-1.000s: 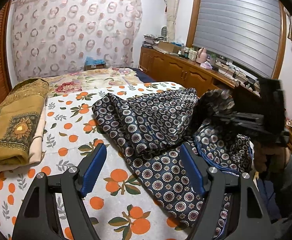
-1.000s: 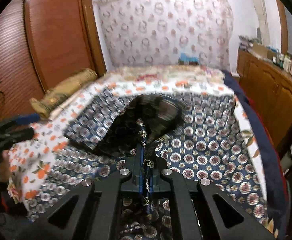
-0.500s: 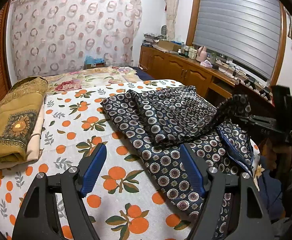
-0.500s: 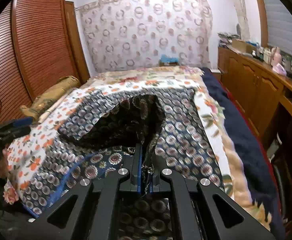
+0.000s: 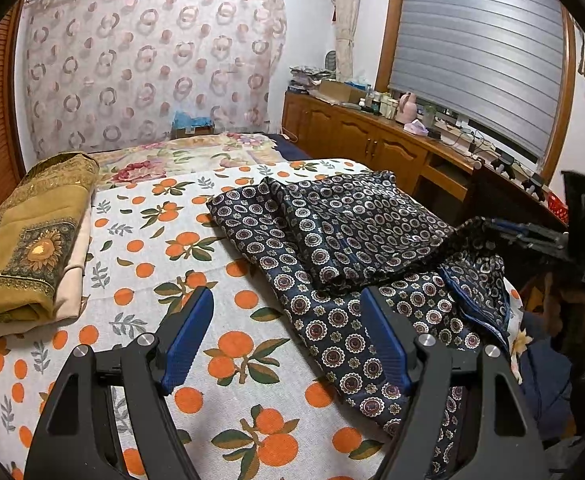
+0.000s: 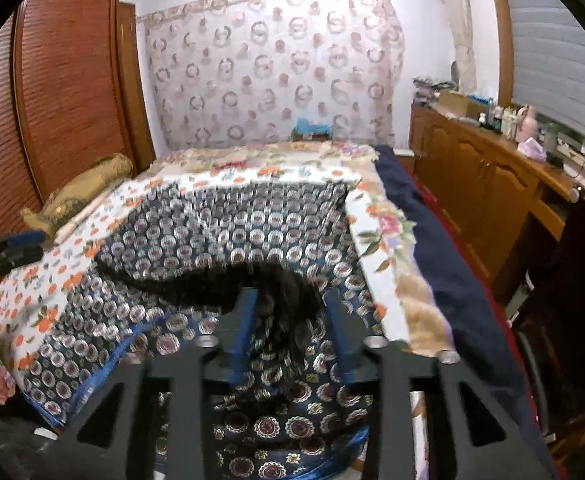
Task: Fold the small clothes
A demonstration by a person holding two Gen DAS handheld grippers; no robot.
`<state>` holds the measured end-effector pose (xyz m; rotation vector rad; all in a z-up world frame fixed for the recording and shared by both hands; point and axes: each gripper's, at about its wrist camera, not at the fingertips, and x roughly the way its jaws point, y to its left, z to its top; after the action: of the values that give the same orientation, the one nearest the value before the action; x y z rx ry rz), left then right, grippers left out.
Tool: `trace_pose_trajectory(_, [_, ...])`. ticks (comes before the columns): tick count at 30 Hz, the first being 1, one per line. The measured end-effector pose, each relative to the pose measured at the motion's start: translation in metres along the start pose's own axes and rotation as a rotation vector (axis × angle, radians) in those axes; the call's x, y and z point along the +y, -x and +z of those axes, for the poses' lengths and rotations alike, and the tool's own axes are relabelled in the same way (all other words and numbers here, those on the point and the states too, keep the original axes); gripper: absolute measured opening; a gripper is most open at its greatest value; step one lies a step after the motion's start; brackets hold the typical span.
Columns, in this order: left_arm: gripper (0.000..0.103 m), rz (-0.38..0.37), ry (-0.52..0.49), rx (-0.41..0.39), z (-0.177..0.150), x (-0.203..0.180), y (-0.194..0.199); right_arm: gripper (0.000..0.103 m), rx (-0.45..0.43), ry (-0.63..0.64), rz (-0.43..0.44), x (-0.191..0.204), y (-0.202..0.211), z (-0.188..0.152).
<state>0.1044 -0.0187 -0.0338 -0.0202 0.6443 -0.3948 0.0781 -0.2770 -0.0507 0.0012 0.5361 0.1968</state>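
The navy patterned cloth lies lengthwise up the bed; both claws released (right just opening).

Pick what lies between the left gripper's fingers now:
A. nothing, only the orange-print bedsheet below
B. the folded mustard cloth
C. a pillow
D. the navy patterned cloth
A: the left gripper stands wide open above the orange-print bedsheet, with the navy patterned cloth off to its side.

Navy patterned cloth looks silky w/ slight sheen, lying on matt woven orange-print sheet; cabinets beside it glossy wood.
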Motion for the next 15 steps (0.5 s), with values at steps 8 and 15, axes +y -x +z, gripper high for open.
trace_pose_trajectory(8, [0.076, 0.014, 0.003, -0.026, 0.001, 0.001, 0.006, 0.059, -0.059, 0.133, 0.107, 0.041, 0.005, 0.033])
trace_pose_trajectory(15, [0.076, 0.022, 0.014, -0.030, -0.001, 0.007, 0.008, 0.059, 0.074, 0.323, 0.277, 0.117, -0.045, 0.041])
